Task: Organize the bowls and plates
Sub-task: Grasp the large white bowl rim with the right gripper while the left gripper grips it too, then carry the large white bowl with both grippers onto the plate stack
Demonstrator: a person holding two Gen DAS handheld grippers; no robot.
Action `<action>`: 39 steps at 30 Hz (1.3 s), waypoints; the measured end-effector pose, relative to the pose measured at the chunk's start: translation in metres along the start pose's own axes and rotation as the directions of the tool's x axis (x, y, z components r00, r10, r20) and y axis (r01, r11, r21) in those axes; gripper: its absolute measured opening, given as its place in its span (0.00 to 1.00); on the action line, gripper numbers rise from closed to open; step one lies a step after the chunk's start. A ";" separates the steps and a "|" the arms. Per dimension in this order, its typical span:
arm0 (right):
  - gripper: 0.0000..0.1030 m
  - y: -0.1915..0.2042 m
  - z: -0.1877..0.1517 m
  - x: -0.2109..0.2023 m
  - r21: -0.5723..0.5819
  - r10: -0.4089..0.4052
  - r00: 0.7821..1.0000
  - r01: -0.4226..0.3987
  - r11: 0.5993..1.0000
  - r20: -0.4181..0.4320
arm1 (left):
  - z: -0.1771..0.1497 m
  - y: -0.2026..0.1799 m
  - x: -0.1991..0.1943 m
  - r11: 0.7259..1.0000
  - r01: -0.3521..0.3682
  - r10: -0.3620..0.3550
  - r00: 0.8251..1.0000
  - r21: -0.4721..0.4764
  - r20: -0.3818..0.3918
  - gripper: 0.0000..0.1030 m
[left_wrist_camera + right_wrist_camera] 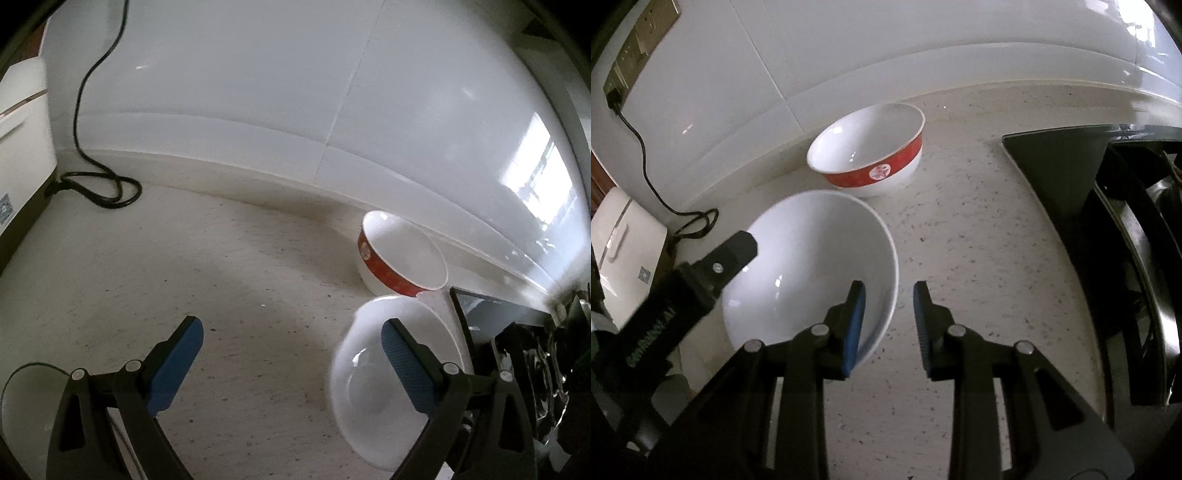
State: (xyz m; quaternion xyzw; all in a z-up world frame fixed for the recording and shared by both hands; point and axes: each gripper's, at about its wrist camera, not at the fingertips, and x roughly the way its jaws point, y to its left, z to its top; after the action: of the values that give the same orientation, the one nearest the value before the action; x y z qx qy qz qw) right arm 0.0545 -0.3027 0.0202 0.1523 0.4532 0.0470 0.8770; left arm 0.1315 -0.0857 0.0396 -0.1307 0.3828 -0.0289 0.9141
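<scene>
Right gripper (888,325) is down low over the counter (979,258), its jaws set narrow but parted, straddling the near rim of the white bowl (812,266): the left pad sits inside the bowl, the right pad outside over bare counter, a visible gap on that side, so I judge nothing is clamped. Left gripper (291,363) hangs wide open and empty, its right finger over that same white bowl (391,387), its left finger over bare counter. Just behind the white bowl, nearly touching it, stands the red-banded bowl (871,151) close to the back wall. Progress looks early: both bowls sit separately, unstacked. A pale round edge shows bottom left in the left view, too cropped to name. Nesting the bowls remains.
</scene>
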 end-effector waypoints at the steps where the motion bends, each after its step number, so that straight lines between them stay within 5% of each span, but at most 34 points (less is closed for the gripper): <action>1: 0.30 0.000 0.000 -0.001 0.001 0.005 1.000 -0.005 1.000 0.002 | -0.001 -0.002 0.002 1.000 0.003 -0.003 1.000 0.007 -0.008 0.94; 10: 0.30 -0.006 0.001 -0.003 0.027 0.031 0.999 -0.030 0.999 -0.021 | -0.008 -0.003 0.020 1.000 0.019 -0.017 0.994 0.012 -0.112 0.71; 15: 0.30 -0.002 -0.001 -0.003 0.009 0.037 0.999 -0.037 0.999 -0.022 | -0.014 -0.003 0.023 0.998 0.069 -0.068 0.986 0.001 -0.151 0.43; 19: 0.19 0.005 -0.003 -0.006 -0.025 0.044 0.999 -0.044 0.999 -0.010 | -0.017 -0.011 0.010 0.995 0.098 -0.095 0.989 0.019 -0.111 0.14; 30: 0.15 -0.006 -0.002 -0.020 0.035 0.173 0.985 -0.174 0.984 0.017 | -0.009 -0.006 -0.032 0.991 0.129 -0.130 0.992 0.031 0.011 0.12; 39: 0.15 0.028 -0.005 -0.046 -0.051 0.325 0.943 -0.323 0.945 0.064 | -0.014 0.021 -0.103 0.999 0.031 -0.032 0.985 0.008 0.170 0.13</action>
State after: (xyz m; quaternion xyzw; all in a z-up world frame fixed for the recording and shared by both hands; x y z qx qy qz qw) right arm 0.0253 -0.2848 0.0617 0.2088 0.3892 0.1941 0.8759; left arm 0.0480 -0.0524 0.0959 -0.1363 0.3010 -0.0331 0.9432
